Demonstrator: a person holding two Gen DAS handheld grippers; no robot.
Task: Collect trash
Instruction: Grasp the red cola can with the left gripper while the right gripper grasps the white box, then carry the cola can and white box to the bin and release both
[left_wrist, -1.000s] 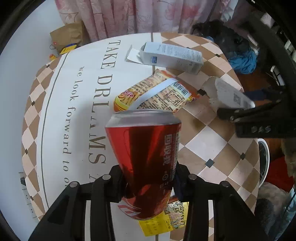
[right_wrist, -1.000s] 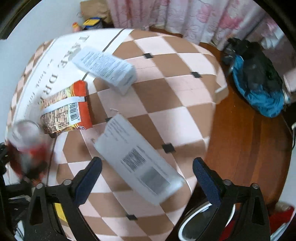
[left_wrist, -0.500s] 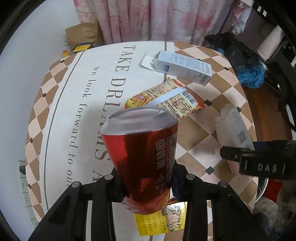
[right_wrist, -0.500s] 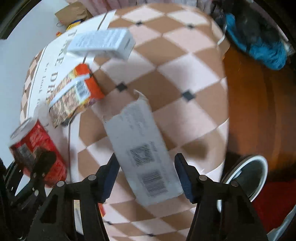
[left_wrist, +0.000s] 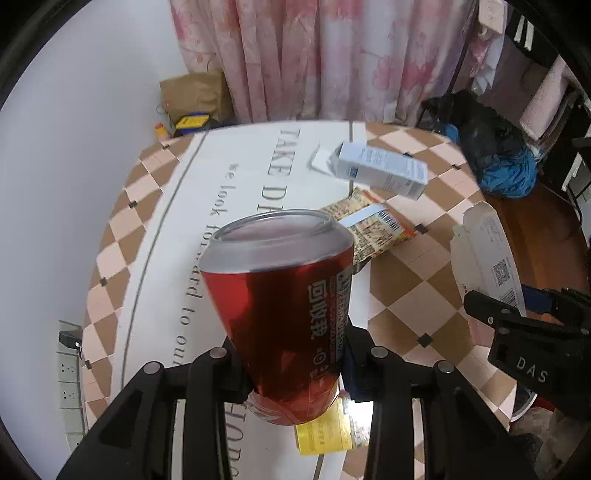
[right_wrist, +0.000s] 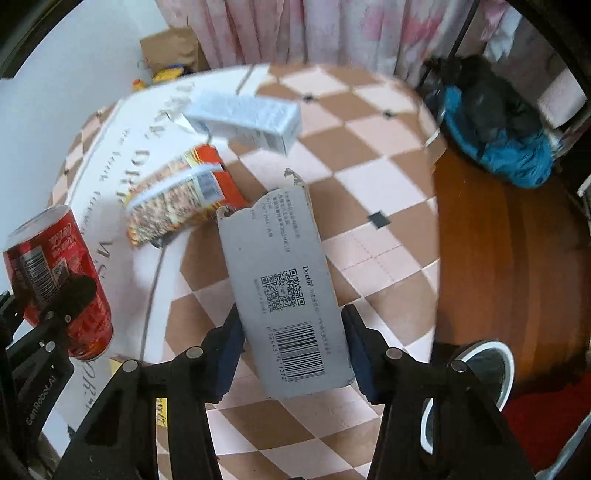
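left gripper (left_wrist: 295, 365): jaws close together, squeezing the red can (left_wrist: 284, 306) near its bottom end. Can is clear of the table, silver rim pointing up and away from the camera, a bit tilted.
right gripper (right_wrist: 291, 343): jaws closing in on the grey carton (right_wrist: 284, 288), which sits right between the blue pads. Both pads look like they're at the carton's long edges, but can't swear they're pressing hard yet.
grey carton: flat, long cardboard box, long axis running straight out along the fingers. Torn, ragged open end points away, barcode end toward the camera. Matte, with a QR code and small print. In the left wrist view it shows at the table's right edge (left_wrist: 487, 254).
red can: shiny metal cylinder, white lettering down the side. In the right wrist view it's far left (right_wrist: 55, 280), upright-ish.
snack bag (right_wrist: 177, 199): crinkly orange and yellow foil pouch lying flat on the table, just past the carton's torn end.
white box (right_wrist: 243, 118): long, pale carton lying on its side farther back, one flap open.
table (right_wrist: 369, 155): round, pink and brown checker cloth with a white printed panel.
yellow packet (left_wrist: 321, 432): flat on the table, under the lifted can.
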